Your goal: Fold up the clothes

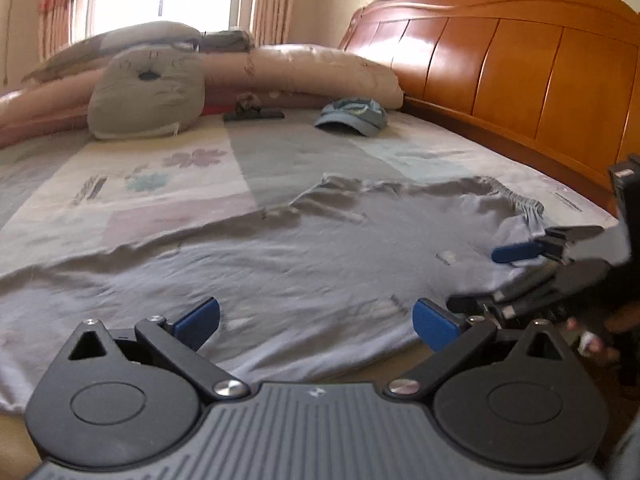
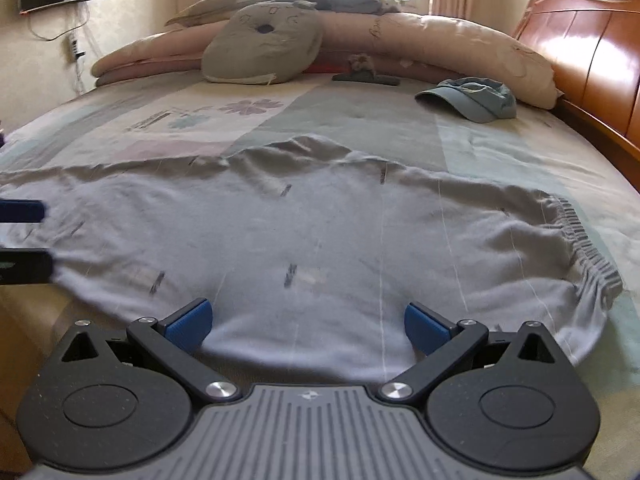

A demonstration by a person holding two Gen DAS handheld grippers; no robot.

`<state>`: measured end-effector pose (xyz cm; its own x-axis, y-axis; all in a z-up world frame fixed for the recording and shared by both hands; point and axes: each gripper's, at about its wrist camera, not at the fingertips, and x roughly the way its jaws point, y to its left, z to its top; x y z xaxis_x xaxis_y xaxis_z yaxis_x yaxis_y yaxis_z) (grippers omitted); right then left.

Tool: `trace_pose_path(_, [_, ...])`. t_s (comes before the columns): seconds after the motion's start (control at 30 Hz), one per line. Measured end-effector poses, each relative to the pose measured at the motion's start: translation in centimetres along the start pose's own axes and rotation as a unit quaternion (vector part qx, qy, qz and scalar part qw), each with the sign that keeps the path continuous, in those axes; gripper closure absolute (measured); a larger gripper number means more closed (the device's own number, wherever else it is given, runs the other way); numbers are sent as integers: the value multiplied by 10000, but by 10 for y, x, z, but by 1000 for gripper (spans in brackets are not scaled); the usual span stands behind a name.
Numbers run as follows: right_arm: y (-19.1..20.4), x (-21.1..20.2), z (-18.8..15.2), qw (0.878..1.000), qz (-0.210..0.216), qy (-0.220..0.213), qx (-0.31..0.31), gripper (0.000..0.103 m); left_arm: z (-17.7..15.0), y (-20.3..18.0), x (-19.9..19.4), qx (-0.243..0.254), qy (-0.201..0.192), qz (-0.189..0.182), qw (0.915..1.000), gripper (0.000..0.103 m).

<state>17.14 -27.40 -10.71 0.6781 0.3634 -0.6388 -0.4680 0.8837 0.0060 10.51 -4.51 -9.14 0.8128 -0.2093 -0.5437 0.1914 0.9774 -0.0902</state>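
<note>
My left gripper [image 1: 316,322] is released, jaws spread wide, blue fingertips [image 1: 198,322] apart over the near edge of the grey garment [image 1: 280,248]. My right gripper [image 2: 306,326] is likewise released, jaws wide over the same near edge, holding nothing.

The grey garment [image 2: 320,232] lies spread flat across the lower half of both frames on the bed [image 2: 360,120]. Its gathered elastic waistband [image 2: 588,248] sits at the right edge. Its far edge is rumpled and slightly raised at frame centre.

Open bedspread occupies the middle band beyond the garment. A blue cap [image 2: 472,98] lies at upper right, well apart from the garment; a grey cushion [image 2: 260,46] and a rolled quilt [image 2: 440,40] line the top. The wooden headboard [image 1: 500,60] bounds the right side.

No legible writing is visible.
</note>
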Motion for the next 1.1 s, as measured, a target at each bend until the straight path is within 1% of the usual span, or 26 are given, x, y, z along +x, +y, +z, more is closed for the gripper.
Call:
trace_pose_path(0.1, [-6, -7, -4, 9999, 115, 28, -103, 0, -1, -11, 11, -58, 90, -48, 9999, 1])
trace_pose_path(0.17, [-15, -13, -1, 9999, 99, 3, -79, 0, -2, -18, 18, -95, 171, -46, 9998, 1])
trace_pose_path(0.23, [-32, -18, 2, 9997, -48, -187, 148, 0, -5, -21, 22, -113, 321, 106, 9994, 1])
trace_pose_path(0.37, [-70, -15, 14, 9943, -442, -493, 830, 0, -6, -24, 14, -214, 302, 176, 9992, 1])
trace_pose_path(0.5, [-87, -1, 32, 9832, -1109, -613, 1315, 0, -4, -26, 6, -266, 381, 488, 9977, 1])
trace_pose_path(0.6, [-80, 9, 44, 9842, -1141, -740, 1136, 0, 2, -26, -3, -238, 391, 808, 9957, 1])
trace_pose_path(0.67, [-74, 17, 50, 9848, -1188, -726, 1037, 0, 7, -28, -7, -227, 385, 1040, 9936, 1])
trace_pose_path(0.73, [-72, 27, 54, 9848, -1295, -607, 990, 0, 10, -31, -12, -208, 364, 1162, 9923, 1])
trace_pose_path(0.83, [-75, 41, 53, 9872, -1158, -323, 1044, 0, 14, -39, -14, -125, 317, 1218, 9920, 1])
trace_pose_path(0.9, [-79, 50, 50, 9887, -930, -175, 1165, 0, 15, -45, -11, -62, 308, 1223, 9920, 1])
trace_pose_path(1.0, [-79, 52, 45, 9909, -874, -69, 1023, 0, 15, -54, -3, -10, 343, 1189, 9923, 1])
trace_pose_path(1.1, [-80, 46, 41, 9910, -877, 18, 1009, 0, 15, -59, 5, 19, 335, 1158, 9927, 1])
